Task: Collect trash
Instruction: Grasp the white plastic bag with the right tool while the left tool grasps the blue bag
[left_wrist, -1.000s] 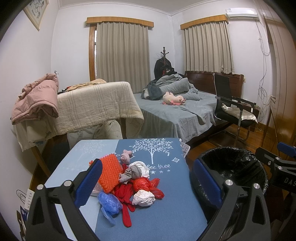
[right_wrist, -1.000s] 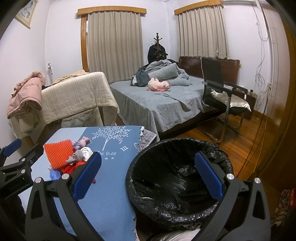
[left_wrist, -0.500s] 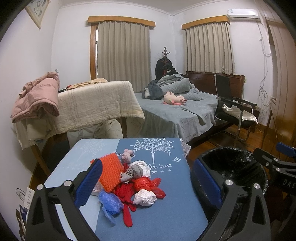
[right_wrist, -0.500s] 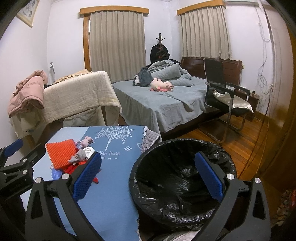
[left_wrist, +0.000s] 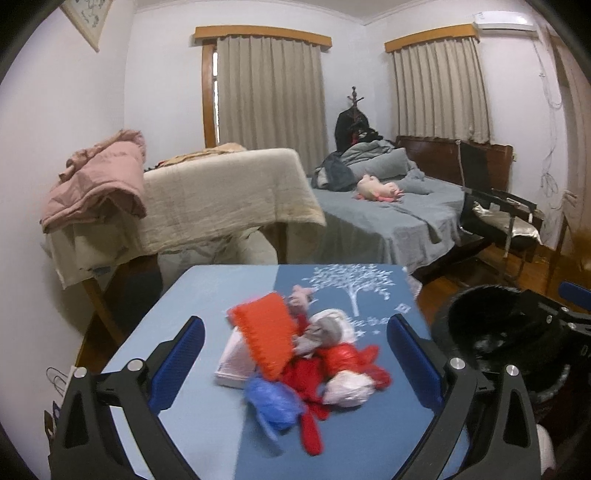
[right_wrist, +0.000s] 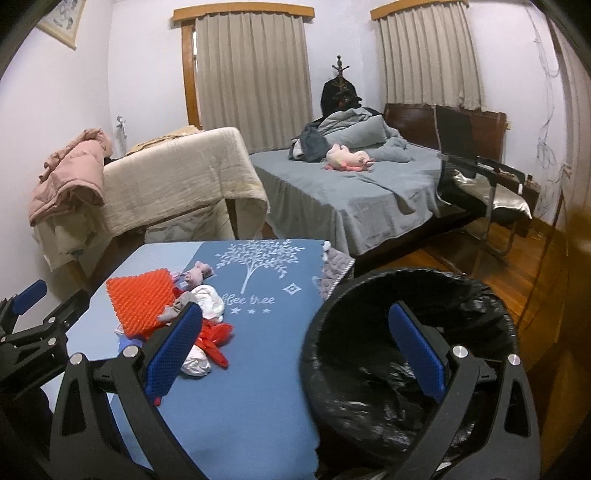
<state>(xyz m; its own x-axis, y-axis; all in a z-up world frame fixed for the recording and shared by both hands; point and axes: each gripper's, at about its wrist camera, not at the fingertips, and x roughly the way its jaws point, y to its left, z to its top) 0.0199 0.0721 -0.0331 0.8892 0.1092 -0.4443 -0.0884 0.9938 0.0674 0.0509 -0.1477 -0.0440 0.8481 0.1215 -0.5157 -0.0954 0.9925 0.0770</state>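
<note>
A heap of trash lies on the blue table: an orange bumpy sheet, a blue plastic bag, red plastic scraps, a white wad, grey and pink cloth bits. My left gripper stands open, its blue pads on either side of the heap, above it. My right gripper is open too, over the table edge beside a black-lined trash bin. The same heap shows left in the right wrist view.
Beyond the table stand a beige-covered rack with a pink jacket, a grey bed with a pink plush toy, and a black chair. Wooden floor lies to the right. A white box sits under the orange sheet.
My left gripper has come forward and down over the heap, which now looks larger between the pads. The right gripper shifted left, so the bin sits further right in its view.
</note>
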